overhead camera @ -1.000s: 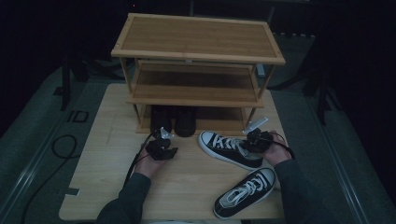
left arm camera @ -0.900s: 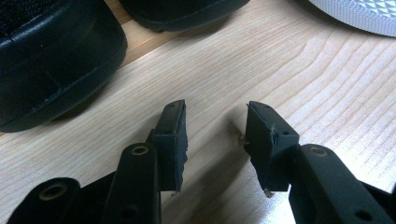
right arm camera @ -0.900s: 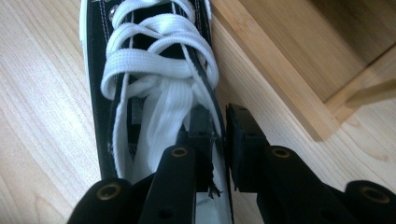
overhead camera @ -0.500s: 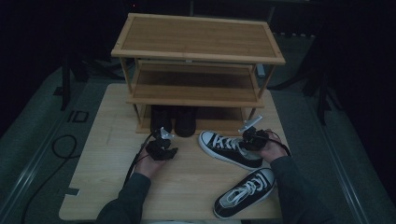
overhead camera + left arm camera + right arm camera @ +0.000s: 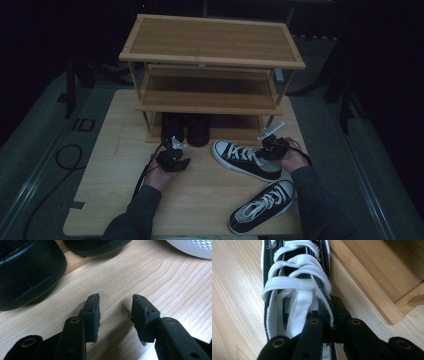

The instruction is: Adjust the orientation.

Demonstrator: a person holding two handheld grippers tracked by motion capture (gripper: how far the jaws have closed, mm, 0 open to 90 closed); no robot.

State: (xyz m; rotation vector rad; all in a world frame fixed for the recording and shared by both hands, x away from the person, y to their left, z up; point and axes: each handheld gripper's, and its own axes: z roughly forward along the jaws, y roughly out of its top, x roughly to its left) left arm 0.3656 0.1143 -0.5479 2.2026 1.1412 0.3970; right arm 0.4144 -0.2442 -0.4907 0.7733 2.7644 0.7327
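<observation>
The right hand-held gripper (image 5: 274,146) sat at the heel end of a black sneaker (image 5: 246,159) with white laces, which lay on its sole on the wooden surface (image 5: 110,165), just in front of the right half of the shoe rack (image 5: 210,65). In the right gripper view, the right hand-held gripper (image 5: 331,315) was pinching the sneaker's (image 5: 294,277) collar wall: one jaw stood inside the opening beside the tongue, the other outside the shoe, with the fabric edge clamped between them. The sneaker's toe pointed away from that gripper, toward the left of the surface in the high view.

A second sneaker (image 5: 262,206) of the same kind lay nearer the person, at the near right of the surface, angled, and well apart from both grippers.

The left hand-held gripper (image 5: 172,156) hovered low over bare wood, left of the held sneaker. In the left gripper view, the left hand-held gripper (image 5: 115,308) had its jaws spread, with nothing between them but the wood grain. Just beyond it stood a pair of black shoes (image 5: 186,129) on the bottom shelf of the rack; the rounded toe of one black shoe (image 5: 27,272) appeared at far left in that view.
</observation>
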